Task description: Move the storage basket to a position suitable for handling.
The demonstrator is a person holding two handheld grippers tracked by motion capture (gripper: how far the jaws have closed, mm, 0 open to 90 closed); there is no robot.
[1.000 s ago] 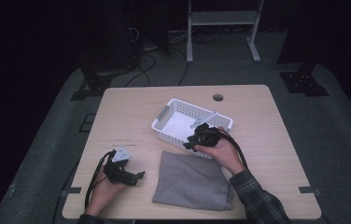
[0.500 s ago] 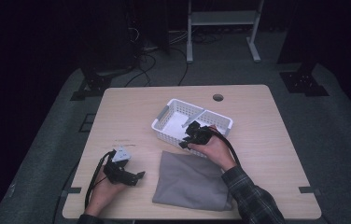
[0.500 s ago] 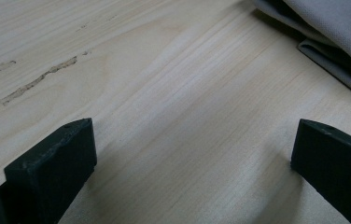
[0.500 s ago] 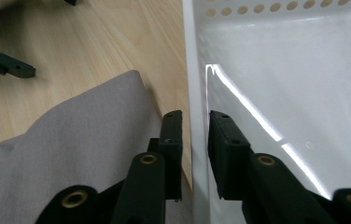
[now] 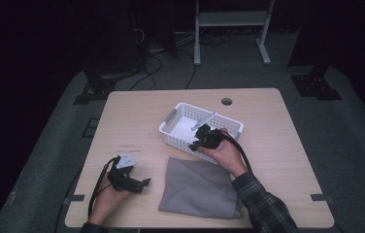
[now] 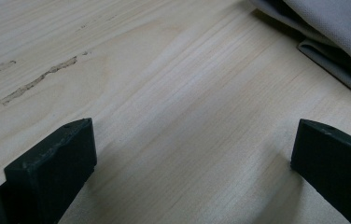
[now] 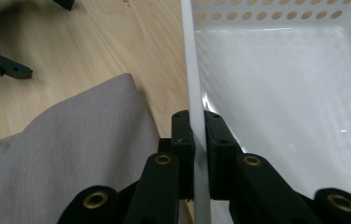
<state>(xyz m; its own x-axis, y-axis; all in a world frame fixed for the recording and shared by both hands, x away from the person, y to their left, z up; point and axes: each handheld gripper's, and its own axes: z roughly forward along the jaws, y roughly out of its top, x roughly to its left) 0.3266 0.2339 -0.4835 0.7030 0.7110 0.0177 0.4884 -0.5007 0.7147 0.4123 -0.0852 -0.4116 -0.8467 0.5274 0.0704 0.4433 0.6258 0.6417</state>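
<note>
A white perforated basket (image 5: 180,116) stands in the middle of the wooden table. My right gripper (image 5: 201,141) is at its near wall. In the right gripper view its jaws have just been closing, and its pads now press on the basket's rim (image 7: 191,70) from both sides. A folded grey cloth (image 5: 197,189) lies in front of the basket, its edge close beside the gripped wall (image 7: 71,140). My left gripper (image 5: 141,184) rests low over the table at the near left. Its black fingers (image 6: 52,163) stand wide apart over bare wood, with nothing between them.
The cloth's folded corner (image 6: 332,32) lies just past my left gripper's jaws. A round cable hole (image 5: 226,101) sits near the table's far edge. Beyond the table, cables and a white metal stand (image 5: 231,19) rest on the dark floor.
My right hand has shifted left along the basket's near wall, and its gripper has taken hold of the rim. The left hand has kept still.
</note>
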